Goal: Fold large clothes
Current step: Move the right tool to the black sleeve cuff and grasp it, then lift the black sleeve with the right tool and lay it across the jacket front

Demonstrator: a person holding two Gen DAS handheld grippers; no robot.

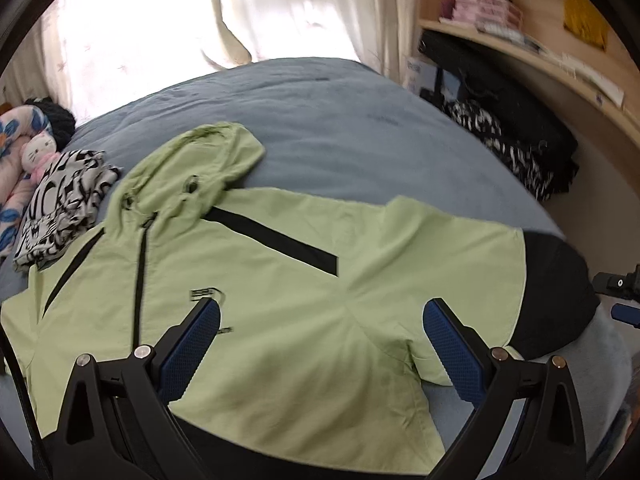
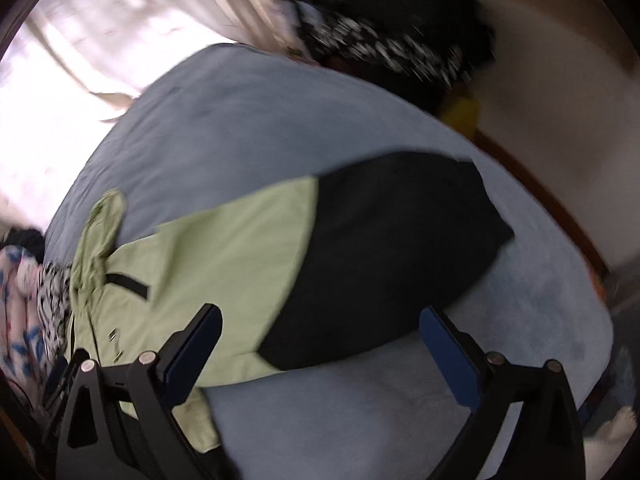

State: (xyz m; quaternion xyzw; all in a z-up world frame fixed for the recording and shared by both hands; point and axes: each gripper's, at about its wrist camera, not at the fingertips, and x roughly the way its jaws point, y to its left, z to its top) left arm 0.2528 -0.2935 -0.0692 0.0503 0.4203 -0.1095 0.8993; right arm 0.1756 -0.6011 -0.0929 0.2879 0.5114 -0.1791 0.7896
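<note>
A light green hooded jacket (image 1: 280,280) with black zips lies spread face up on the blue-grey bed (image 1: 340,128). Its hood (image 1: 216,156) points to the far left, and its right sleeve ends in a black part (image 1: 556,292). My left gripper (image 1: 322,308) is open and empty, held above the jacket's chest. My right gripper (image 2: 320,316) is open and empty above the black sleeve end (image 2: 392,248), beside the green body (image 2: 224,248). The right view is blurred. Part of the right gripper shows at the right edge of the left view (image 1: 620,292).
A black-and-white folded garment (image 1: 64,208), a Hello Kitty toy (image 1: 38,152) and floral bedding (image 1: 12,184) lie at the bed's left. Dark clothes (image 1: 512,148) are piled by the wooden shelves (image 1: 520,40) at right. Curtains (image 1: 160,20) hang behind the bed.
</note>
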